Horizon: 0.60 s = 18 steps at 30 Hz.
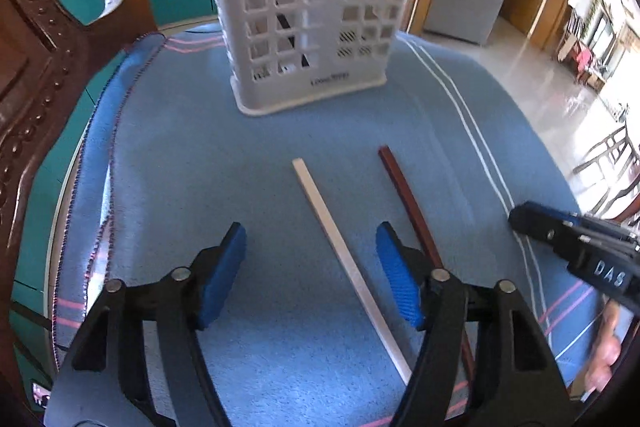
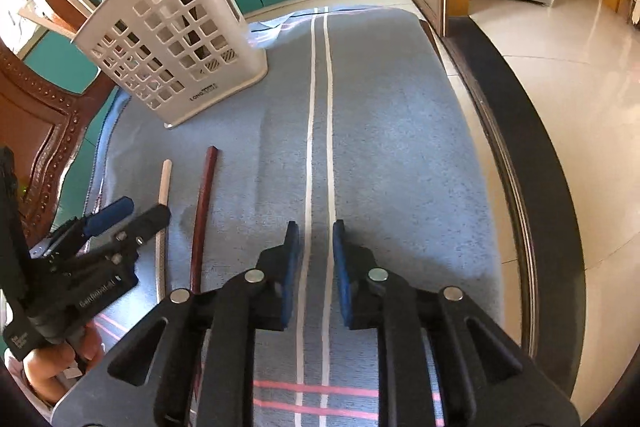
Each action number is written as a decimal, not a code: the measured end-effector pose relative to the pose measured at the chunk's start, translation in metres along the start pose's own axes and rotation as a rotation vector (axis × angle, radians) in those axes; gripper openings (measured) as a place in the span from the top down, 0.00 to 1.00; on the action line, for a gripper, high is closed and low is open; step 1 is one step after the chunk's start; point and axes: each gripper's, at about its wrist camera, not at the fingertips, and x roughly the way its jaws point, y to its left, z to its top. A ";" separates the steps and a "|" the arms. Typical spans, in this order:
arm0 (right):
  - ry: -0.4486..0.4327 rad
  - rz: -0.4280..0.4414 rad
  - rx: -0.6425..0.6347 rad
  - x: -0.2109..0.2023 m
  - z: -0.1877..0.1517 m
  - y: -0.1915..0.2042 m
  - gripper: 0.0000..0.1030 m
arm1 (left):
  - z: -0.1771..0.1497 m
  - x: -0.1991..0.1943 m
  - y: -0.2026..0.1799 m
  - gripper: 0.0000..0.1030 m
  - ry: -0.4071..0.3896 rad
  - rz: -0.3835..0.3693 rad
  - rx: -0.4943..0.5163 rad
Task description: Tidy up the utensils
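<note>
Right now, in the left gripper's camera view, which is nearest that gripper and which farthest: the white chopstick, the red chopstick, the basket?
1. White chopstick: lying on the towel between the open left gripper fingers.
2. Red chopstick: just outside the right-side finger, partly hidden by it.
3. Basket: upright at the towel's far end, well beyond both chopsticks.

The dark chopstick's (image 1: pixel 404 193) near end is hidden behind the left hand-held gripper (image 1: pixel 310 275). Things inside the basket (image 1: pixel 312 7) are too obscured to identify.
</note>
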 end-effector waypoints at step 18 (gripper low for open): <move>-0.008 -0.026 -0.042 0.001 -0.003 0.012 0.62 | -0.010 -0.002 -0.011 0.79 0.053 -0.081 0.072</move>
